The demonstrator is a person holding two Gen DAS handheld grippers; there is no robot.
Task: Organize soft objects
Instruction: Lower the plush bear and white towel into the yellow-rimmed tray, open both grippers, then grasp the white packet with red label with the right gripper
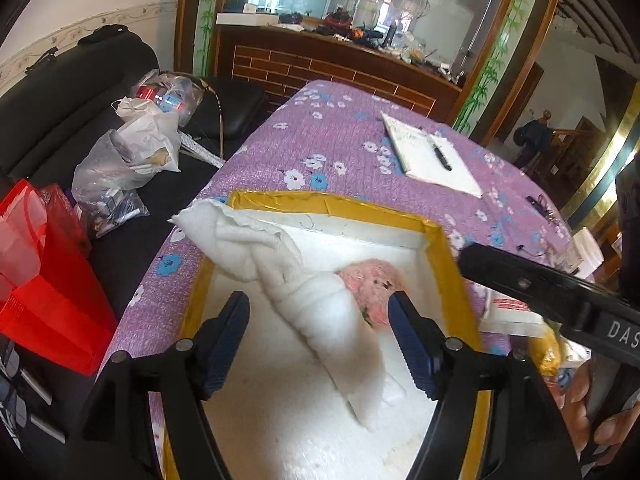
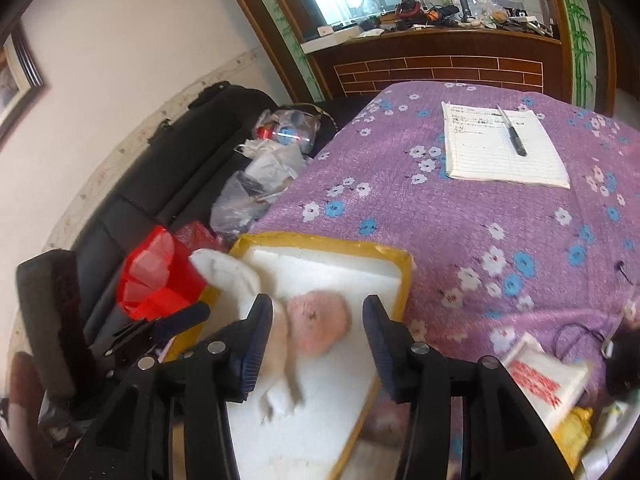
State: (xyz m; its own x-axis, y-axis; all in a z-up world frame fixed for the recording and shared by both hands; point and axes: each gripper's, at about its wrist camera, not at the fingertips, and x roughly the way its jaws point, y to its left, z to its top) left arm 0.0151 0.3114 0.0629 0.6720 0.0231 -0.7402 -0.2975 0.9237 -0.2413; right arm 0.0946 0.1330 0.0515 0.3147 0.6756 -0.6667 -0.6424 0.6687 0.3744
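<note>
- A white towel (image 1: 320,312), rolled, lay in the foam box (image 1: 340,204); its long axis ran from the far-left corner toward the near-right.
- A pink plush (image 1: 372,280) sat beside it.
- Left gripper (image 1: 320,344) and right gripper (image 2: 316,344) both stood apart, gripping nothing.
- "DAS" read on the right gripper's body.

Two wrist views, close and angled down, both over the foam box (image 1: 436,240) (image 2: 404,276)

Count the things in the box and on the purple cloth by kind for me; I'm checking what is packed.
White towel: 1
Pink plush toy: 1
Foam box: 1
Notepad: 1
Pen: 1
Total: 5
</note>
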